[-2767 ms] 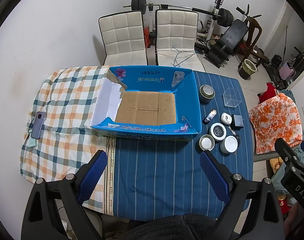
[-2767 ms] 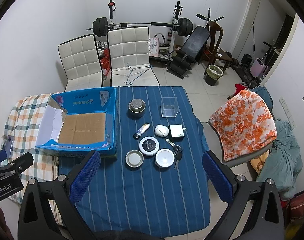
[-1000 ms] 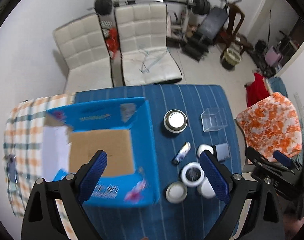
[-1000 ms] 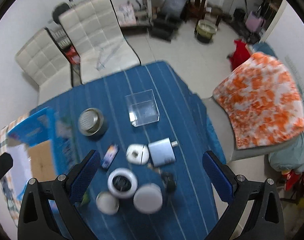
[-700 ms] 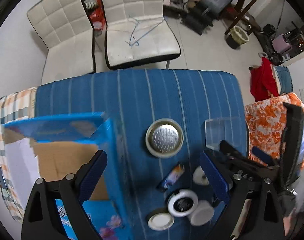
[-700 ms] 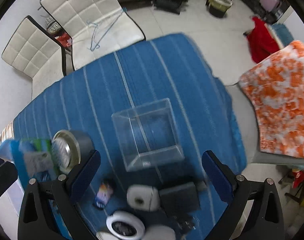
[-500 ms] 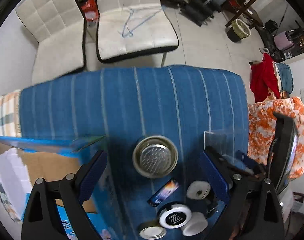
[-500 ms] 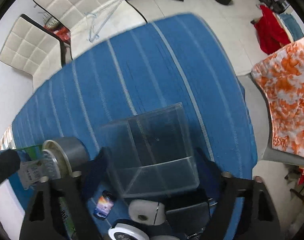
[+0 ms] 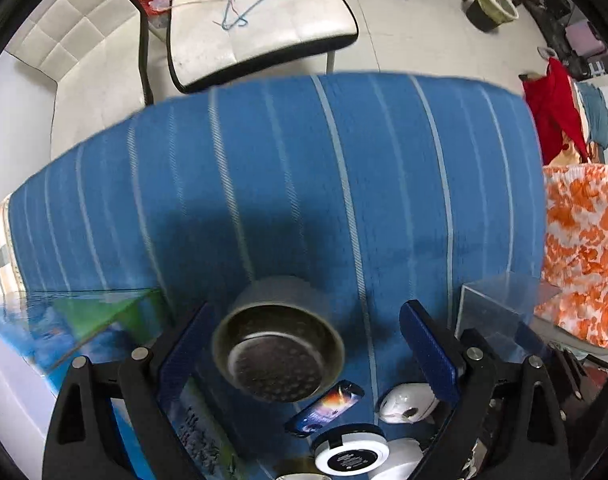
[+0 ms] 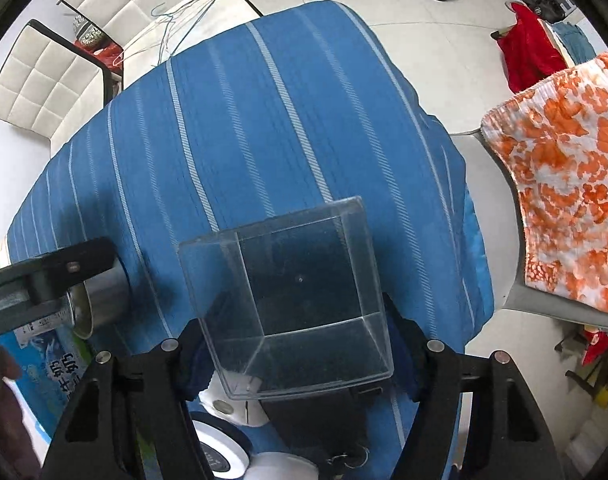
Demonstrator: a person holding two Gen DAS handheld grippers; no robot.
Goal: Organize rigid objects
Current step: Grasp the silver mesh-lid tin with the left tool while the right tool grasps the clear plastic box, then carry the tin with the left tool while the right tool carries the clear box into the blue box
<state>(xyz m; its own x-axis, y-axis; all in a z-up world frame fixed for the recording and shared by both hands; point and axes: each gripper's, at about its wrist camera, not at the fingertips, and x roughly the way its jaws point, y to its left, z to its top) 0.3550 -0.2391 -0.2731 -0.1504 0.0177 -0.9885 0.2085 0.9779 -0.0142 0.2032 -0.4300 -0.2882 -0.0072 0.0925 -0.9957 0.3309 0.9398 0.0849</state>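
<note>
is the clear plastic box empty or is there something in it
Empty. In the right wrist view the clear plastic box stands open side up, and only its bare floor and the blue striped cloth show through its walls.

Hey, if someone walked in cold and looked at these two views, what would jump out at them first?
Probably the clear plastic box filling the middle of the right wrist view, with the right gripper closing around it. Next, the round metal tin standing on the blue striped tablecloth between the open fingers of the left gripper. The orange floral cloth at the right edge also catches the eye.
</note>
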